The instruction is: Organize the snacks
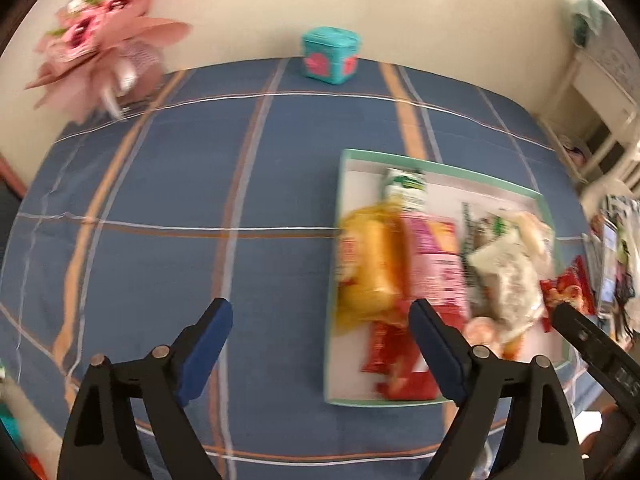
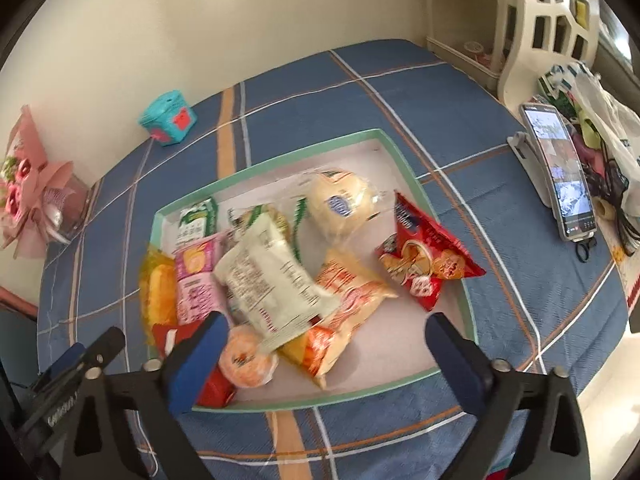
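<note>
Hovering over the snack tray [image 2: 384, 136], both tongs are released and carry nothing: the left tongs [image 1: 320, 344] gape wide above the tray's left edge and bare cloth, the right tongs [image 2: 326, 346] gape wide over the tray's near half. The tray sits on the blue plaid desk [image 2: 460, 92] and is loaded with a loose pile: yellow cake pack [image 2: 158, 292] against the left wall, pink biscuit packs [image 2: 196, 280] just beside it, white wrapper [image 2: 268, 276] tilted on top of the orange-striped bag [image 2: 348, 304], round bun [image 2: 340, 200] toward the far side, red chip bag [image 2: 428, 264] leaning on the right rim and poking over it, and a small orange round pack [image 2: 246, 360] near the front. Judging the step as picking the next snack to straighten. To do it well, go for a top item first, probably the white wrapper, since pulling a lower bag would drag the rest. Pinch at a crimped end, not the puffed middle, so contents do not crush. Keep the left tongs off the rim so the light tray does not slide. The red bag likely needs nudging inward. Left view is blurred, so labels are unreadable. The teal box [image 2: 168, 120] and phone [image 2: 560, 168] sit well apart, not involved.
</note>
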A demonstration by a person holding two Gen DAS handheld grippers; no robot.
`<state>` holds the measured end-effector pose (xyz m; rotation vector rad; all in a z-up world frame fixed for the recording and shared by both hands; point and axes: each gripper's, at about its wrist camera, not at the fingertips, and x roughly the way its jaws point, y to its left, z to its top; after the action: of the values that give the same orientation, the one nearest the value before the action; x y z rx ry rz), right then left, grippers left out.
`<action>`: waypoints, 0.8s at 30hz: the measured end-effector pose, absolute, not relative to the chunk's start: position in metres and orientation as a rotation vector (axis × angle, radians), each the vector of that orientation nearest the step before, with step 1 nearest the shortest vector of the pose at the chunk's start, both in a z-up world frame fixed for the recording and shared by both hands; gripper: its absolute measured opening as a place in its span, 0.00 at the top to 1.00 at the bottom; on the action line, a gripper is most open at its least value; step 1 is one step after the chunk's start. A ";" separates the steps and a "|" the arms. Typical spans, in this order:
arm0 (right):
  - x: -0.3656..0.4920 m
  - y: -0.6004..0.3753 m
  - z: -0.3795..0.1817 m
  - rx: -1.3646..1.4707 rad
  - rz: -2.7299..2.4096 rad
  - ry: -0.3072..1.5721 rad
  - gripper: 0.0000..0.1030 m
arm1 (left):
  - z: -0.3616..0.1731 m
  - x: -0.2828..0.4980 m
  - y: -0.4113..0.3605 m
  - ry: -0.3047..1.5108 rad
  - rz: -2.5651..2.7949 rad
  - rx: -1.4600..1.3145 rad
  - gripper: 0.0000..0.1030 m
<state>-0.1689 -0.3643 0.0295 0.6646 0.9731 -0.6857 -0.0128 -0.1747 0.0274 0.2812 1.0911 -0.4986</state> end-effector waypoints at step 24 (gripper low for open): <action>-0.168 -0.291 0.031 0.556 -0.546 0.985 0.00 | 0.050 -0.043 -0.096 0.990 -0.307 0.319 0.02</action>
<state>-0.1680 -0.2910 0.0311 0.5561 0.9849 -0.5463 -0.0425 -0.0959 0.0497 0.3192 0.9904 -0.3066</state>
